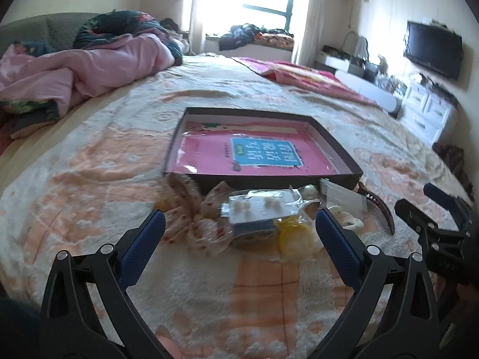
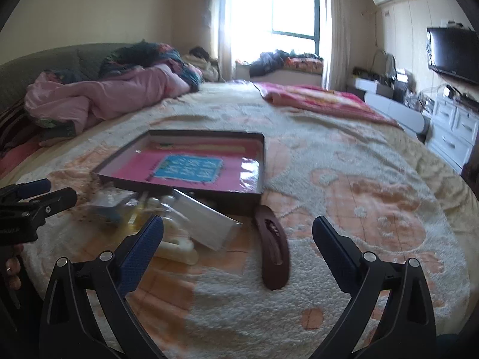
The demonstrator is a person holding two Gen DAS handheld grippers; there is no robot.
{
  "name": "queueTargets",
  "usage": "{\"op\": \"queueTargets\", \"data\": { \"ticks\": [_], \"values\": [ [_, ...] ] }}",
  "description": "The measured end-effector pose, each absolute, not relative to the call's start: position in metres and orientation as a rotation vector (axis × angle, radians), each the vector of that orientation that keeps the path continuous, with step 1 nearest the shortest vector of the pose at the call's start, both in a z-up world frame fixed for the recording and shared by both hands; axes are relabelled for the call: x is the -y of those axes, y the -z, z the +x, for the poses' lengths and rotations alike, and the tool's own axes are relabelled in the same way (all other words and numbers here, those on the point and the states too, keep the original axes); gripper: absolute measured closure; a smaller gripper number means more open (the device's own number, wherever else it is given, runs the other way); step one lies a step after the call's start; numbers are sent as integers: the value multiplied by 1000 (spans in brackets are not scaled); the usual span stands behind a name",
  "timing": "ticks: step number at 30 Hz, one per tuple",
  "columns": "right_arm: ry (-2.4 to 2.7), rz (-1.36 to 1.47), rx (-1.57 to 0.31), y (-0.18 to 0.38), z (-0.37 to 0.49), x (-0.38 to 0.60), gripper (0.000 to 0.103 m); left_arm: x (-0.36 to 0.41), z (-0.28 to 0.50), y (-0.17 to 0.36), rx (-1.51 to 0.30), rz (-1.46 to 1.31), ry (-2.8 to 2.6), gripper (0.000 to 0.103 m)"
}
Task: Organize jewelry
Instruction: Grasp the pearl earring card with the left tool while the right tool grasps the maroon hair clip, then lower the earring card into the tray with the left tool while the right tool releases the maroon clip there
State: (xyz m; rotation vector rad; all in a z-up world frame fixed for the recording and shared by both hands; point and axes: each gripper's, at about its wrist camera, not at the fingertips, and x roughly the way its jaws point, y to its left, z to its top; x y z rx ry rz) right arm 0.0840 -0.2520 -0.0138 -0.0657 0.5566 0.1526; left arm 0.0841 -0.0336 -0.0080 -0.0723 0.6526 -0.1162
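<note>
A shallow dark box (image 1: 341, 149) with a pink book inside lies on the bed; it also shows in the right wrist view (image 2: 263, 161). In front of it lies a pile: a clear bag of pearl earrings (image 1: 260, 206), a floral scrunchie (image 1: 194, 209), a yellow item (image 1: 292, 233), a cream claw clip (image 1: 344, 217) and a brown hair clip (image 1: 383, 209). My left gripper (image 1: 239, 227) is open just short of the earring bag. My right gripper (image 2: 238, 233) is open, with the brown hair clip (image 2: 274, 245) between its fingers and the cream claw clip (image 2: 176, 245) at its left finger.
A fluffy peach-and-cream blanket (image 1: 89, 179) covers the bed. A pink quilt (image 1: 89, 68) is heaped at the far left. A red blanket (image 1: 305, 77) lies at the far right. White drawers (image 1: 428, 110) and a wall TV (image 1: 432, 49) stand beyond the bed's right edge.
</note>
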Motion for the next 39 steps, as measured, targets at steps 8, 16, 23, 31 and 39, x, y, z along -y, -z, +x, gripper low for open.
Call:
{"op": "queueTargets", "data": {
  "ticks": [8,16,23,31,39],
  "values": [
    [-100,-43,-648,28,121,274,7,49,124,19,-750,-63,148,11],
    [-103,-26,-732,49,136,287,19,49,138,30,-813,-123,180,24],
    [-102,-22,-804,65,148,287,38,45,143,38,-851,-154,179,37],
    [-112,23,-833,71,150,294,79,43,141,37,-848,-163,198,45],
    [-106,14,-761,57,135,298,79,46,131,25,-819,-166,228,46]
  ]
}}
